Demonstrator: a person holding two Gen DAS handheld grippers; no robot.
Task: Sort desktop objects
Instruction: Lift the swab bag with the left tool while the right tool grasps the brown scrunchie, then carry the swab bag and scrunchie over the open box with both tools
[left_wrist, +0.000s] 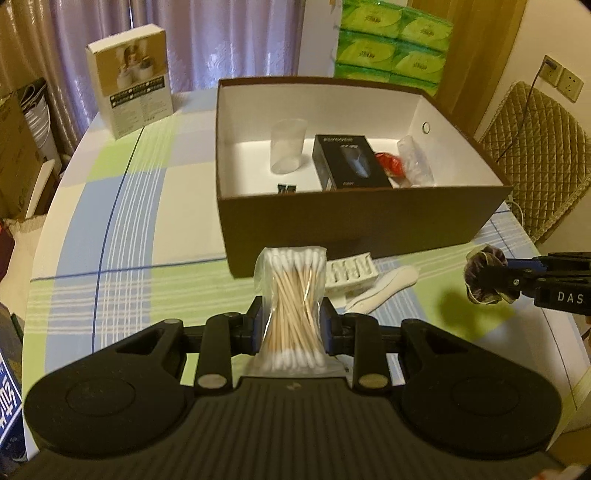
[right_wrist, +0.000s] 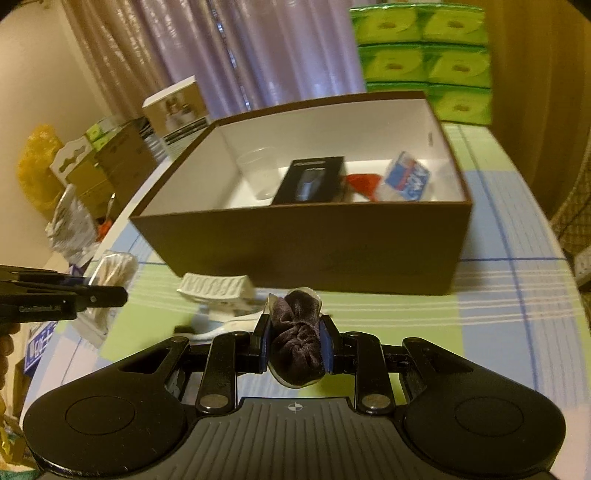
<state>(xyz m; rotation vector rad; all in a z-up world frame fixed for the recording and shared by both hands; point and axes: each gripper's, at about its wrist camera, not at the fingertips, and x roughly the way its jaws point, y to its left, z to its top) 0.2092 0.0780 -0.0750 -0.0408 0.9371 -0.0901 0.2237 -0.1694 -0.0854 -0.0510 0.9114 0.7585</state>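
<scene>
Left wrist: left gripper (left_wrist: 291, 325) clamps a bag of cotton swabs (left_wrist: 291, 299), sticks upright — brown box (left_wrist: 369, 218) lies straight ahead, near wall closest.

Right wrist: right gripper (right_wrist: 295, 343) pinches a dark scrunchie (right_wrist: 297, 339) — same box (right_wrist: 314, 251) dead ahead, about equally near.

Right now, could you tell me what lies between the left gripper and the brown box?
In the left wrist view, beyond the left gripper holding cotton swabs, a white blister tray lies before the brown box.

home: curtains (left_wrist: 221, 40), checked tablecloth (left_wrist: 129, 206), stacked tissue packs (left_wrist: 391, 40).
</scene>
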